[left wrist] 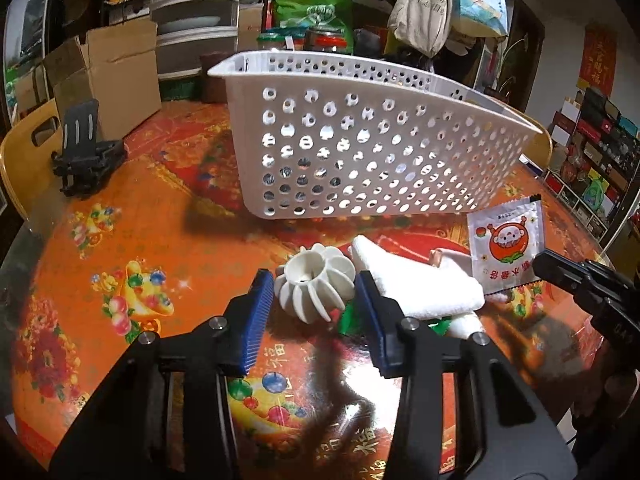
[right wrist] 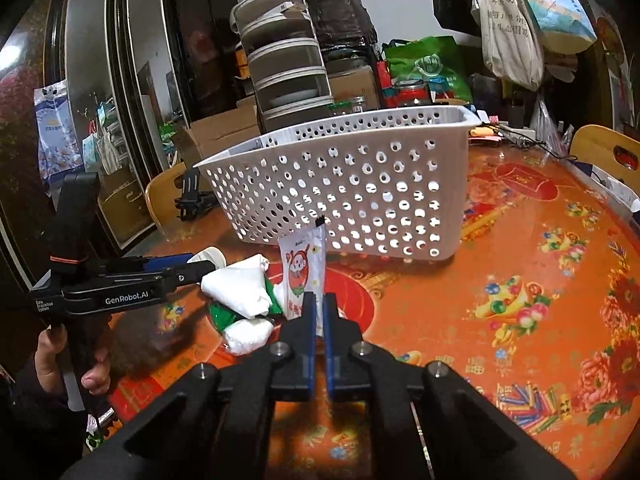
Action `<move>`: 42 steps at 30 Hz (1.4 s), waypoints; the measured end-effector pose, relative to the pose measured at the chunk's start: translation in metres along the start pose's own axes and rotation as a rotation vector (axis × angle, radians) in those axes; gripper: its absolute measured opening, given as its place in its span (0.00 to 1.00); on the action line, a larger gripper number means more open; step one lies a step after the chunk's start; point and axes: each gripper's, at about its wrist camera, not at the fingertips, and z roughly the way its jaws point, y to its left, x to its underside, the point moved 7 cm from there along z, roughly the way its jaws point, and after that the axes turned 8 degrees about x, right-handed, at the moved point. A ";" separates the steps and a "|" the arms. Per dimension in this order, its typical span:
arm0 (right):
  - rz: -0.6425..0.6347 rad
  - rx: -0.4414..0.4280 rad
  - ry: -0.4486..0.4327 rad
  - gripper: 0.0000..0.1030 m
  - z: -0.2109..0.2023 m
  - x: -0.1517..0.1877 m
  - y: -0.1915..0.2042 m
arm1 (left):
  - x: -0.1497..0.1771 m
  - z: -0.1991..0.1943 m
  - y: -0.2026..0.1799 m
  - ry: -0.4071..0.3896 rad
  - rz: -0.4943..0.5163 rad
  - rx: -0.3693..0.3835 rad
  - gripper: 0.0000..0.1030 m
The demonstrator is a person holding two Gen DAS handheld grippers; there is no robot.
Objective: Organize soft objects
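orange table | right gripper pinches sachet (upright, long axis vertical)

My left gripper, black-armed with blue ribbed pads, tilts downward, pads pressed on a white ribbed ball. My right gripper pinches a white printed sachet. My left hand grasps its handle.
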 end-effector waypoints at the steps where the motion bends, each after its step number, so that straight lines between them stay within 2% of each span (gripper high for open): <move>1: 0.001 0.000 -0.007 0.02 -0.001 0.000 0.000 | -0.001 -0.001 0.000 -0.004 -0.001 0.002 0.39; 6: 0.004 0.007 -0.036 0.02 -0.008 -0.004 -0.001 | -0.002 -0.009 0.000 -0.037 -0.001 0.016 0.39; 26: -0.047 0.042 -0.087 0.00 -0.035 -0.021 0.010 | -0.003 -0.014 -0.001 -0.054 -0.001 0.035 0.39; 29: -0.034 0.054 -0.071 0.00 -0.031 -0.020 0.005 | -0.002 -0.014 -0.001 -0.053 -0.001 0.035 0.39; 34: 0.032 0.093 0.025 0.02 -0.010 -0.013 -0.025 | -0.002 -0.012 -0.001 -0.049 -0.003 0.037 0.39; 35: 0.041 0.102 0.066 0.04 -0.002 -0.011 -0.030 | -0.002 -0.012 -0.002 -0.048 -0.001 0.037 0.39; 39: 0.091 0.113 0.198 0.27 0.026 -0.006 -0.042 | -0.002 -0.012 -0.003 -0.051 0.001 0.041 0.39; 41: 0.080 0.141 0.249 0.49 0.039 -0.005 -0.044 | -0.002 -0.013 -0.002 -0.051 0.000 0.047 0.39; 42: 0.073 0.157 0.263 0.69 0.043 -0.004 -0.045 | -0.001 -0.013 -0.002 -0.052 0.000 0.050 0.39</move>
